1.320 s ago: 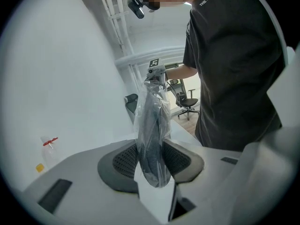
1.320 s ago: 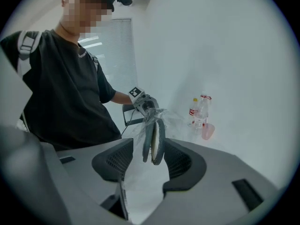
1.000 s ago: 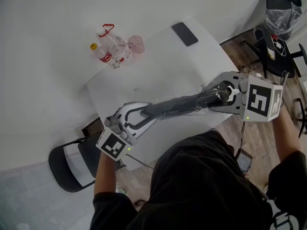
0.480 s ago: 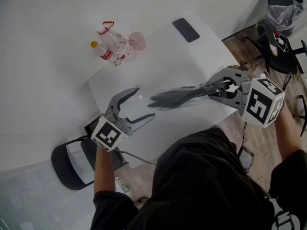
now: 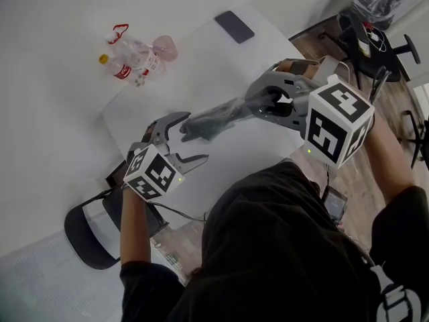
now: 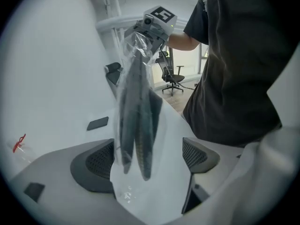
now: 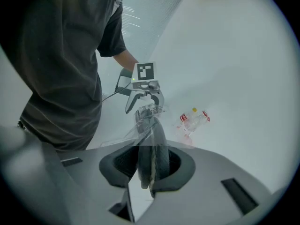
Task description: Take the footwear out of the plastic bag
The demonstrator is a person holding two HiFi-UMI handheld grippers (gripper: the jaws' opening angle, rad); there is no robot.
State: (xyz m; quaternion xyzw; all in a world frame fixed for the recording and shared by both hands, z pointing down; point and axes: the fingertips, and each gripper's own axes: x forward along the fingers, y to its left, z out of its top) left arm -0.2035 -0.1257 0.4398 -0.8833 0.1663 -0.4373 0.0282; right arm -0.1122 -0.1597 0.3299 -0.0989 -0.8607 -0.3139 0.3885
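Plastic bag (image 5: 214, 116), clamped at right by right gripper (image 5: 258, 102), hangs between just-opened jaws of left gripper (image 5: 194, 137); pinching footwear (image 6: 140, 125) there too could trap it inside.

The footwear (image 5: 213, 118), a flat dark-grey pair laid together, is inside the clear plastic bag (image 5: 236, 106) (crinkled, glinting). The bundle slants in the air above the white tabletop (image 5: 201, 66). Its upper end is pinched by the right gripper (image 7: 151, 165), just closed, and its lower tip hangs between the left gripper's (image 6: 152, 156) just-opened fingers.
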